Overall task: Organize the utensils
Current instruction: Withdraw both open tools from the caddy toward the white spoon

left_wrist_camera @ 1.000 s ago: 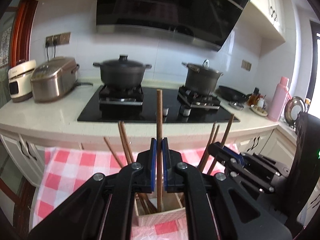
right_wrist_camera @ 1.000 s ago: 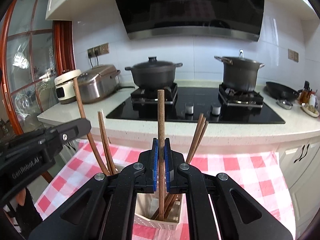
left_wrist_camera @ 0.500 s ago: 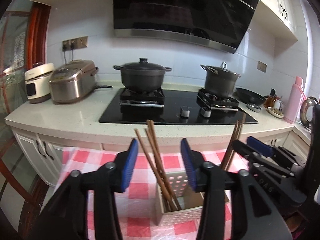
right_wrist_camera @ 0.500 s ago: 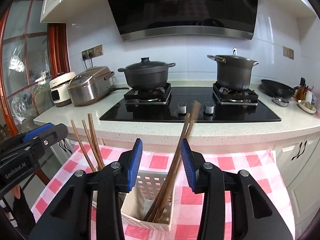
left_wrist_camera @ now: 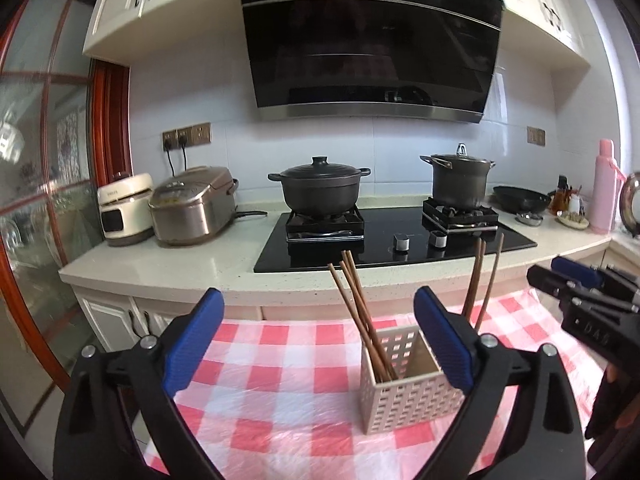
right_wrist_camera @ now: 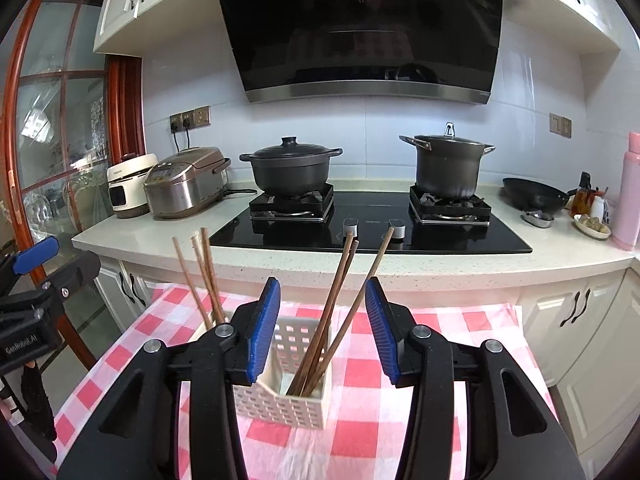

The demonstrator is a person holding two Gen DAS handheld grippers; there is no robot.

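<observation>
A white perforated utensil holder (left_wrist_camera: 408, 394) (right_wrist_camera: 286, 402) stands on the red-and-white checked tablecloth (left_wrist_camera: 280, 364) (right_wrist_camera: 440, 364). Brown wooden chopsticks lean in it in two bunches: one on the left (left_wrist_camera: 354, 308) (right_wrist_camera: 200, 276), one on the right (left_wrist_camera: 482, 280) (right_wrist_camera: 340, 300). My left gripper (left_wrist_camera: 320, 342) is back from the holder, its jaws opening wide with nothing between them. My right gripper (right_wrist_camera: 323, 330) is also opening; the right bunch shows through its gap, untouched by the pads. Each gripper appears at the edge of the other's view.
Behind the table runs a pale counter (left_wrist_camera: 168, 268) with a black hob (right_wrist_camera: 400, 232), two dark pots (left_wrist_camera: 320, 190) (left_wrist_camera: 460, 178), two rice cookers (left_wrist_camera: 192, 204), a wok (right_wrist_camera: 534, 194) and a pink bottle (left_wrist_camera: 604, 186). Cabinet doors lie below, a range hood above.
Both grippers were shut on upright chopsticks over the holder; both have opened and drawn back. The released chopsticks now lean in the holder with the others.
</observation>
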